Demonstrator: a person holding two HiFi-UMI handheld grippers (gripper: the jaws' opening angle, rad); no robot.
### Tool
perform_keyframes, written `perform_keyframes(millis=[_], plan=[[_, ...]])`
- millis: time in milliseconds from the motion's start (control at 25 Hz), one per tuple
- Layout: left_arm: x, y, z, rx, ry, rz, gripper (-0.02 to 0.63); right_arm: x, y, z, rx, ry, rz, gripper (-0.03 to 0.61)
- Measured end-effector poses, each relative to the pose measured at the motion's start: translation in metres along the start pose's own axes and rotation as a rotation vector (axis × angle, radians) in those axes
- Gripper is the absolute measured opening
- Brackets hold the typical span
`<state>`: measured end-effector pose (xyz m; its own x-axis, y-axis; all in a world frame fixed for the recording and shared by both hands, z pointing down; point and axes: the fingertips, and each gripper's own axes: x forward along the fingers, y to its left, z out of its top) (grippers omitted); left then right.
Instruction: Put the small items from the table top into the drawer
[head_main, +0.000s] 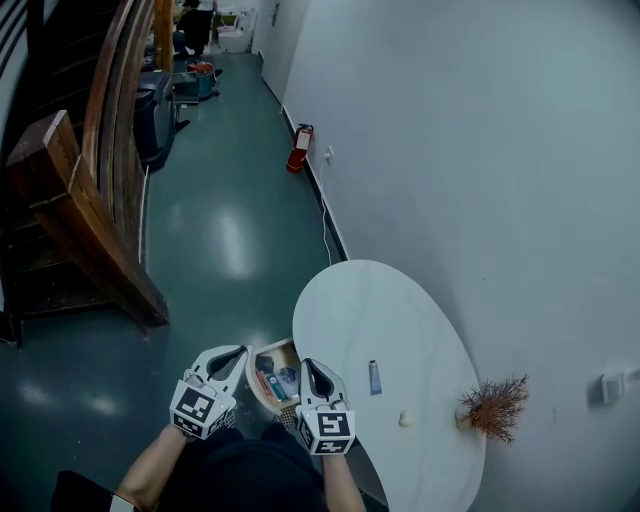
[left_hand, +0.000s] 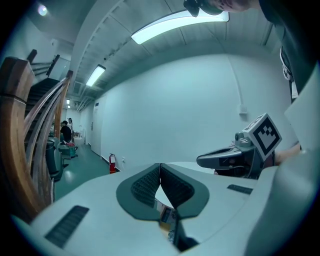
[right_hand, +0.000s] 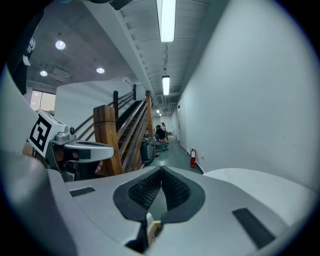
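A white oval table stands against the wall. On it lie a small blue item and a small cream item. The open drawer juts out at the table's left side with several small things inside. My left gripper hovers just left of the drawer and my right gripper just over its right edge. Both are shut with nothing between the pads, as the left gripper view and the right gripper view show. Each gripper view shows the other gripper beside it.
A dried brown twig ornament sits at the table's near right edge by the wall. A wooden staircase runs along the left of the green-floored corridor. A red fire extinguisher stands by the wall. People are far down the corridor.
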<state>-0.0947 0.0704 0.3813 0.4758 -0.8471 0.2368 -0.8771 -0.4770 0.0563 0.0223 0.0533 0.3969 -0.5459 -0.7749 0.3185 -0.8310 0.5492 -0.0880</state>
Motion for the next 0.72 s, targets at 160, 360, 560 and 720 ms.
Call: perform_keyframes(millis=[160, 360, 560, 720], plan=[[0.002, -0.006, 0.001, 0.024, -0.007, -0.013, 0.020, -0.004, -0.006, -0.004, 0.009, 0.006, -0.022, 0.031], [0.008, -0.015, 0.002, 0.026, -0.001, -0.039, 0.020, -0.011, -0.015, -0.010, 0.027, 0.010, -0.048, 0.031], [0.019, -0.031, 0.003, 0.036, 0.009, -0.077, 0.020, -0.023, -0.031, -0.015, 0.043, 0.011, -0.090, 0.031], [0.032, -0.045, 0.000, 0.044, 0.025, -0.124, 0.020, -0.036, -0.048, -0.022, 0.058, 0.017, -0.147, 0.031]])
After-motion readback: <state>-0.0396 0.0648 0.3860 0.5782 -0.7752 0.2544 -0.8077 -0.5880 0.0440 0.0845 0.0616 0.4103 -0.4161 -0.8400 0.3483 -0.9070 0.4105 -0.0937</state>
